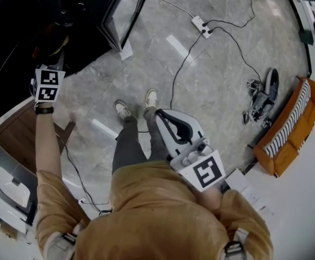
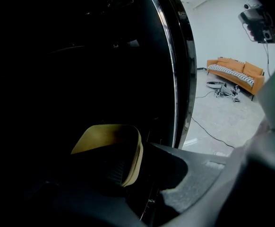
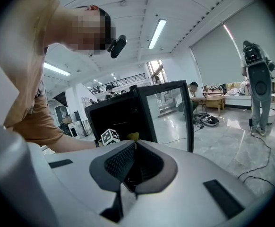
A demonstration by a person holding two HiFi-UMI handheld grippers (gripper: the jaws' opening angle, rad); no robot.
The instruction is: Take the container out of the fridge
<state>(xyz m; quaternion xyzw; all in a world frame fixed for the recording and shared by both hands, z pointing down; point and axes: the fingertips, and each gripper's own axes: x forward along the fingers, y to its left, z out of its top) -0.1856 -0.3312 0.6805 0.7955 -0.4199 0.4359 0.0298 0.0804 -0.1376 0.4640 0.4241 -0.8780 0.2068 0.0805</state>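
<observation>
The black fridge [image 1: 17, 42] stands at the upper left of the head view, its glass door [image 1: 122, 15] swung open. My left gripper [image 1: 50, 56] reaches into the dark inside, only its marker cube well lit. In the left gripper view, a yellow container [image 2: 104, 136] sits low in the fridge, and my left gripper [image 2: 136, 156] is shut on its near wall, one jaw inside and one outside. My right gripper [image 1: 161, 116] is held near the person's waist, away from the fridge, shut and empty [image 3: 135, 143]. From there the fridge [image 3: 121, 115] and a bit of yellow show ahead.
A power strip [image 1: 201, 26] and its cables lie on the grey floor. An orange sofa [image 1: 290, 131] and a small machine [image 1: 263, 99] are at the right. A wooden cabinet [image 1: 22, 137] stands below the fridge. The person's feet [image 1: 136, 107] are before the door.
</observation>
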